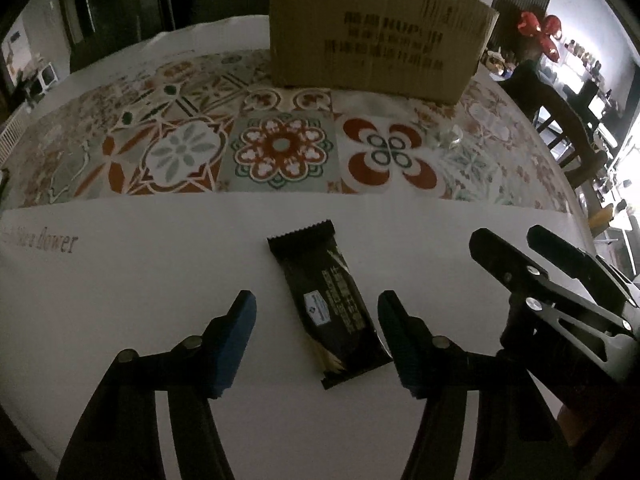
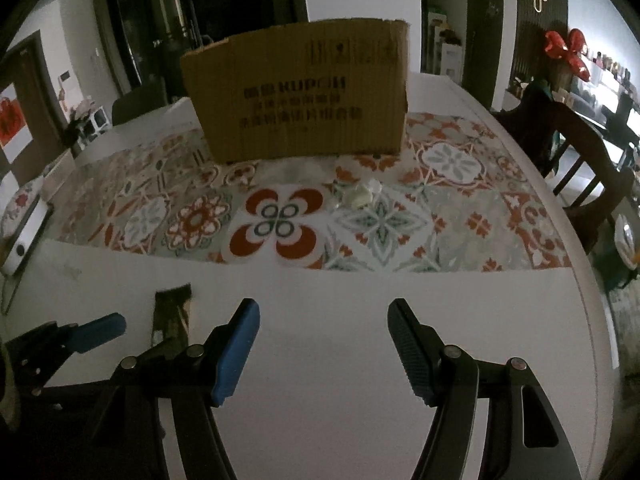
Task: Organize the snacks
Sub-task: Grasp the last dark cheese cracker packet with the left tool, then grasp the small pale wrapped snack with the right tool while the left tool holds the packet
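Observation:
A black snack bar (image 1: pixel 326 306) lies flat on the white table, between the open blue-padded fingers of my left gripper (image 1: pixel 316 312), which is empty. The bar also shows at the left of the right wrist view (image 2: pixel 172 314), beside a blue fingertip (image 2: pixel 100 330) of the left gripper. My right gripper (image 2: pixel 323 320) is open and empty over bare white table; it shows at the right of the left wrist view (image 1: pixel 516 246). A brown cardboard box (image 1: pixel 372 36) stands at the back on the patterned cloth; it also shows in the right wrist view (image 2: pixel 300 108). A small clear-wrapped snack (image 2: pixel 360 194) lies in front of it.
A patterned tile cloth (image 1: pixel 280 144) covers the table's middle. A wooden chair (image 2: pixel 592 168) stands at the right edge. A white device (image 2: pixel 24 236) lies at the far left. The clear-wrapped snack also shows in the left wrist view (image 1: pixel 450 138).

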Demonstrator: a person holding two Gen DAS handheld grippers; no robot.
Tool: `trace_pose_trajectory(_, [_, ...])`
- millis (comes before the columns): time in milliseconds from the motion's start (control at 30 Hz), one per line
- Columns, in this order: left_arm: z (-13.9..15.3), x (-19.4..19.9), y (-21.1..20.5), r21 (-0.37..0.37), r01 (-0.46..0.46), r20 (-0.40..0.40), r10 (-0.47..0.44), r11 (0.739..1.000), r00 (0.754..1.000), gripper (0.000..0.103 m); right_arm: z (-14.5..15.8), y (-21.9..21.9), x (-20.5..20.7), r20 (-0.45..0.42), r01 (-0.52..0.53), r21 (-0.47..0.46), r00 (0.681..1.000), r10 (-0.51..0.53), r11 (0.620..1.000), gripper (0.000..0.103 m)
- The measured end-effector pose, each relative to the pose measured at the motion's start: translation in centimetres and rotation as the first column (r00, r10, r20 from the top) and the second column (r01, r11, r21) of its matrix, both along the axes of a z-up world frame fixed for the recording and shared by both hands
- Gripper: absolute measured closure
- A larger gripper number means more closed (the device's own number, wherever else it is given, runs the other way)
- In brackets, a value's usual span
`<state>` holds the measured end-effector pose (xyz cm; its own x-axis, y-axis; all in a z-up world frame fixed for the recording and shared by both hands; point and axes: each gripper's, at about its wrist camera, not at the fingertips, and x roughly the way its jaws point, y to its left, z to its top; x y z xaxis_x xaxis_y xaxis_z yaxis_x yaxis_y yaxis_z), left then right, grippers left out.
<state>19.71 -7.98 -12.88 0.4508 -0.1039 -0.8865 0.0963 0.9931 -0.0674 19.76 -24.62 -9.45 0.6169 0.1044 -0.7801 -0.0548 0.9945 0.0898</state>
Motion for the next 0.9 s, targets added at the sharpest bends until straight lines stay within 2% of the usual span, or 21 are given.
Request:
trace_pose_trajectory(300, [-0.7, 0.5, -0.3, 0.016, 0.013, 0.006, -0.013, 1.0, 1.0, 0.048, -0.8, 0.0, 0.0, -0.023, 0.012, -0.006, 1.0, -0.012, 1.0, 0.036])
trace_pose_trajectory(567, [-0.7, 0.6, 0.2, 0.016, 0.012, 0.043, -0.013, 1.0, 0.999, 0.066, -1.1, 0.3, 0.2, -0.038, 0.011, -0.016, 0.999, -0.012, 1.0, 0.036])
trace_pose_trajectory(700, [-0.4, 0.7, 0.4, 0.008, 0.026, 0.054, -0.026, 1.0, 0.998, 0.068, -1.2, 0.5, 0.3, -0.039, 0.012, -0.017, 0.999, -0.013, 1.0, 0.036])
trace_pose_trajectory(900, [0.8, 1.4, 0.0, 0.001, 0.065, 0.129, -0.064, 0.998, 0.99, 0.069, -0.9, 0.3, 1.0, -0.024, 0.02, -0.014, 1.0, -0.021, 1.0, 0.036])
